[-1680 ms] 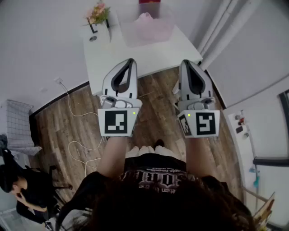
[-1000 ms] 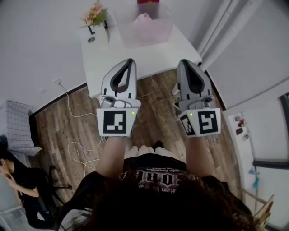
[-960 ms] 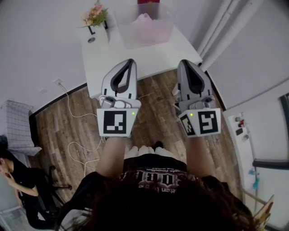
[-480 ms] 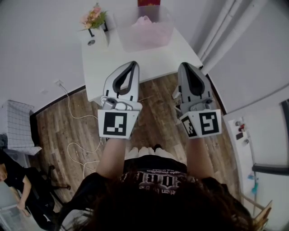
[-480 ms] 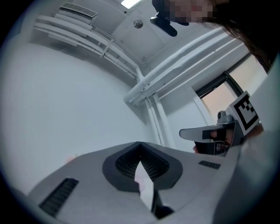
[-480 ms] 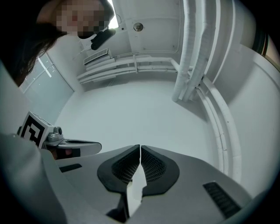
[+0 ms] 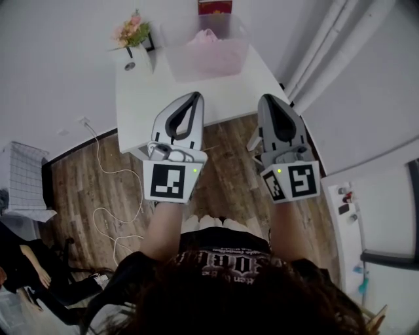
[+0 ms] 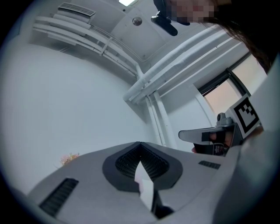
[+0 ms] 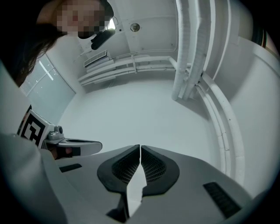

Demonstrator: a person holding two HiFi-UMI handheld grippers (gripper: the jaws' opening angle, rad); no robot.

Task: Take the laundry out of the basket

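**Task items.** The clear plastic basket [image 7: 178, 65] stands on the white rectangular table [image 7: 147, 95] at its far edge, toward the far right corner. The pink laundry [image 7: 209, 49] lies inside the basket, below the rim. Neither gripper touches the basket or the laundry; both are well short of them.

**Left gripper** [image 7: 194, 97]. It is held in the person's left hand, and its tips are above the table surface just past the near edge. In the left gripper view the left gripper [image 8: 139, 143] points slightly upward at a plain white wall. Its fingers are fully closed, pad against pad, with nothing between them.

**Right gripper** [image 7: 267, 99]. It is held parallel to the left gripper, with its tips at the table's near edge, close to the near right corner. In the right gripper view the right gripper [image 9: 140, 146] has its fingers brought together at the tips, with nothing held.

**Other items.** A small pot of pink flowers [image 7: 129, 33] stands at the far left corner of the table. A red box [image 7: 215, 6] stands behind the basket. A white cable [image 7: 108, 190] lies on the brown wooden floor [image 7: 222, 163], off the table's left side.
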